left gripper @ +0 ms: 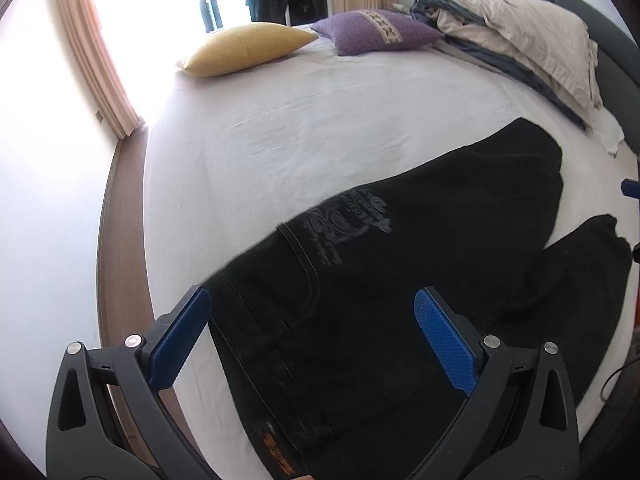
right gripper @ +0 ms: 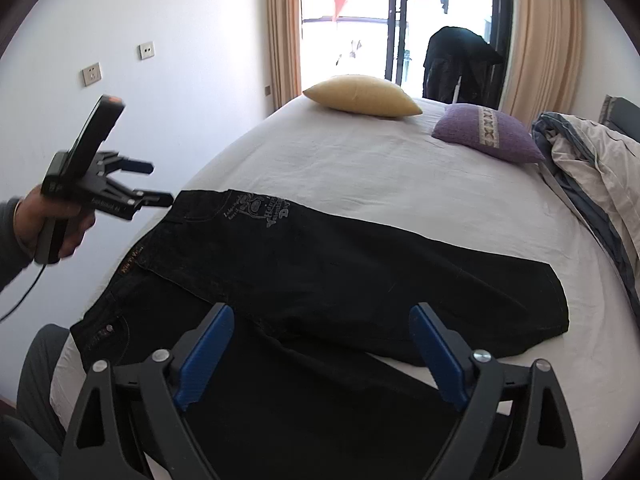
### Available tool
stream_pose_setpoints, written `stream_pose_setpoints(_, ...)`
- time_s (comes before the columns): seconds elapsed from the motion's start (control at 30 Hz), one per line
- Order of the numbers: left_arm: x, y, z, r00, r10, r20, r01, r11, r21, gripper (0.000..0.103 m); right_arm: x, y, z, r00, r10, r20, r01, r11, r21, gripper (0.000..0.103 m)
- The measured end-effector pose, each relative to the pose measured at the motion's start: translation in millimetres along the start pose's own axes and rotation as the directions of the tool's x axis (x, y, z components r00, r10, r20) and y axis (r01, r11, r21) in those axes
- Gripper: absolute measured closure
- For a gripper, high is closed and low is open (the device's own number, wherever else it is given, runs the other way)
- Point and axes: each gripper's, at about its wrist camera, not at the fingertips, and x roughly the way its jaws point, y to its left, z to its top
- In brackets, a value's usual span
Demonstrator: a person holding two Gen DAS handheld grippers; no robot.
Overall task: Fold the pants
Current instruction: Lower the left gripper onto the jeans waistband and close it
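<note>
Black pants (right gripper: 320,272) lay spread along the bed's (right gripper: 360,168) near edge, waistband beside the released left hand-held gripper (right gripper: 160,184), legs beneath the released right hand-held gripper (right gripper: 320,344).

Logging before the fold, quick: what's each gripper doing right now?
Left gripper: open, empty, above the black denim pants.
Right gripper: open, empty, over the pants.

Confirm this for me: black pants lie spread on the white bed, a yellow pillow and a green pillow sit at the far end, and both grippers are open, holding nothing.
One detail is wrong: the second pillow is purple, not green, as the right wrist view shows. The rest holds: black pants on the white bed, yellow pillow, left gripper and right gripper open and empty.
</note>
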Motion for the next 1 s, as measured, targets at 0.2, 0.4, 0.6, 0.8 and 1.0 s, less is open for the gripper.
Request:
stream_pose_setpoints(0.2, 106, 48, 38, 0.965, -0.151, -0.217, 0.166, 0.985, 0.050, 0.016, 50, -30, 10, 0.994, 0.091, -0.066, -0.094, 0.995, -0.037, 0.031)
stream_pose_setpoints(0.4, 164, 73, 45, 0.928, -0.218, -0.301, 0.229, 0.973, 0.003, 0.043, 88, -52, 15, 0.985, 0.139, -0.099, -0.144, 0.989, -0.037, 0.031)
stream_pose_setpoints(0.6, 172, 75, 48, 0.918, -0.244, -0.312, 0.263, 0.965, 0.022, 0.080, 108, -58, 24, 0.982, 0.157, -0.105, -0.163, 0.985, -0.051, 0.034)
stream_pose_setpoints(0.8, 152, 60, 44, 0.945, -0.169, -0.282, 0.207, 0.972, 0.111, 0.094, 123, -56, 45, 0.983, 0.141, -0.118, -0.154, 0.981, -0.113, 0.041)
stream_pose_setpoints(1.0, 100, 31, 24, 0.996, -0.032, -0.085, 0.054, 0.961, 0.273, 0.094, 144, -51, 78, 0.982, 0.136, -0.134, -0.165, 0.960, -0.228, 0.049)
